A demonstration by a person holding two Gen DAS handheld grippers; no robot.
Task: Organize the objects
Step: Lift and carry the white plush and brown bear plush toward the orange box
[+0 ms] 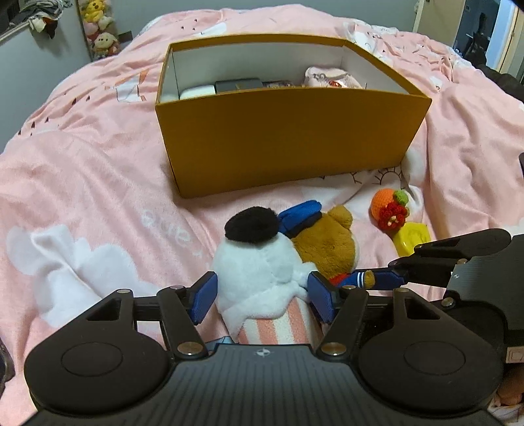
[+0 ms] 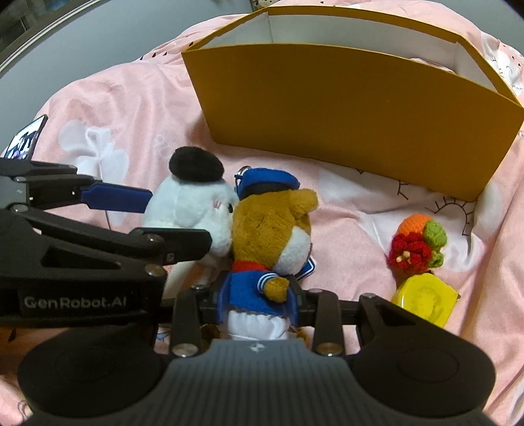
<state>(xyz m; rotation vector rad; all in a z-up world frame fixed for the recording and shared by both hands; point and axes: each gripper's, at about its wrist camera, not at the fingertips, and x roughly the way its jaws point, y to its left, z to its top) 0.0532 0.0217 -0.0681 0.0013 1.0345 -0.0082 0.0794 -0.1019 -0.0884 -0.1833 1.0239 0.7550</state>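
Left gripper [image 1: 262,296]: jaws spread, blue pads flanking the white plush [image 1: 262,262] with black beret; pads near its sides, firm pressing not evident. Plush lying on the pink blanket [image 1: 82,183], striped pink-and-white lower part toward the camera.

Right gripper [image 2: 258,304]: jaws drawn in and pinching the brown bear plush [image 2: 271,229] at its blue sailor jacket. Bear wearing a blue cap, head touching the white plush on its left.

To the right of the bear, apart from it: crocheted orange-and-red toy [image 2: 414,245], touching a yellow block [image 2: 425,300] just in front.

Beyond the plushes: open orange box [image 1: 288,141], white inside, holding a dark case, a white item and a pink pouch.

Far left corner: hanging plush toys [image 1: 98,29].
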